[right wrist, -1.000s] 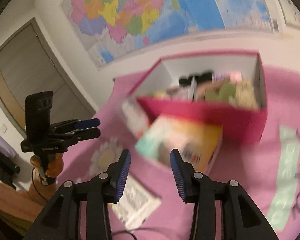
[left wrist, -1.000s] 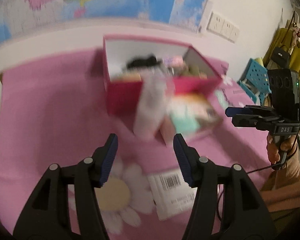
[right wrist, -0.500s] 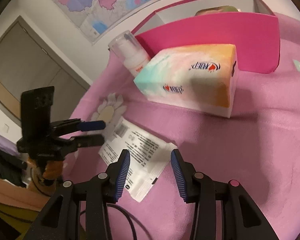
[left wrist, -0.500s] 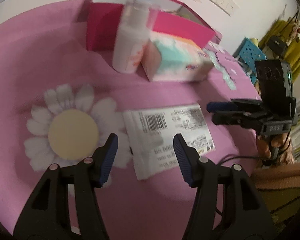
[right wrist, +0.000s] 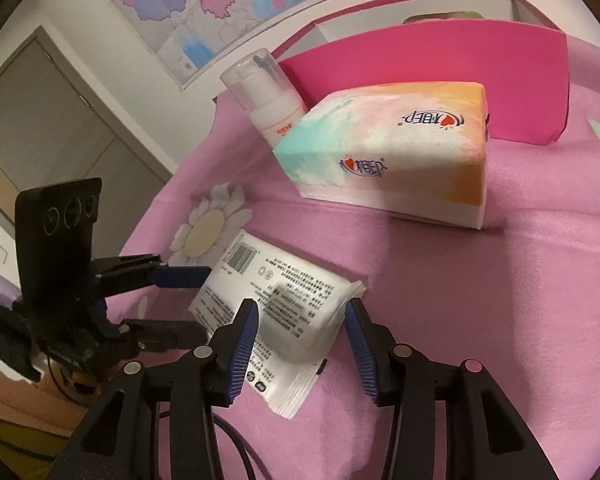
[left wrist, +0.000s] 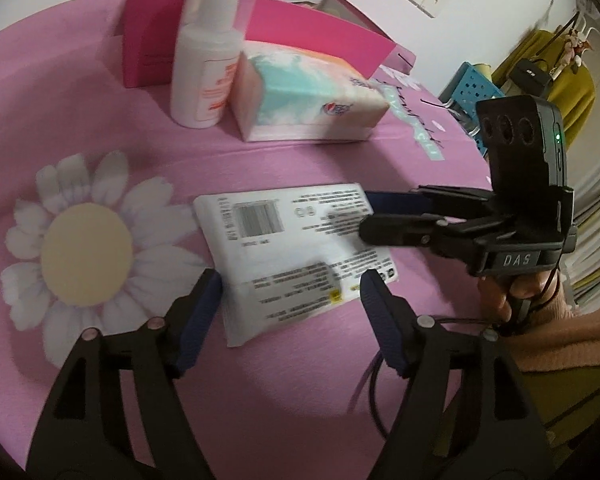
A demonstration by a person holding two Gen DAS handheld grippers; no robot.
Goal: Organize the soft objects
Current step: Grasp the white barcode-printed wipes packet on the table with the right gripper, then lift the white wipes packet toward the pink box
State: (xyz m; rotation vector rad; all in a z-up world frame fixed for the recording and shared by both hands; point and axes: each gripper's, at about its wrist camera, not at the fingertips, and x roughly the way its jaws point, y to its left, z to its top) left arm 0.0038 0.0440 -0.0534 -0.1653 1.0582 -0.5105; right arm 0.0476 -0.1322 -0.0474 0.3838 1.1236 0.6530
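Observation:
A flat white wipes pack with a barcode and small print lies on the pink cloth. My left gripper hangs over its near end; the jaws are opening, the pack sits between them and the pads do not press it. From the right my right gripper reaches over the pack's other end. In the right wrist view the pack lies between and below the right gripper, which stands open and apart from it. The left gripper comes in from the left.
A pastel tissue pack and a white pump bottle stand behind the wipes, against a pink open box. A daisy print marks the cloth at left. A person's hand holds the right gripper; a blue basket sits beyond.
Both grippers have dropped and tipped down from the pink box toward the white wipes pack. The left jaws have spread wider; the right jaws a little.

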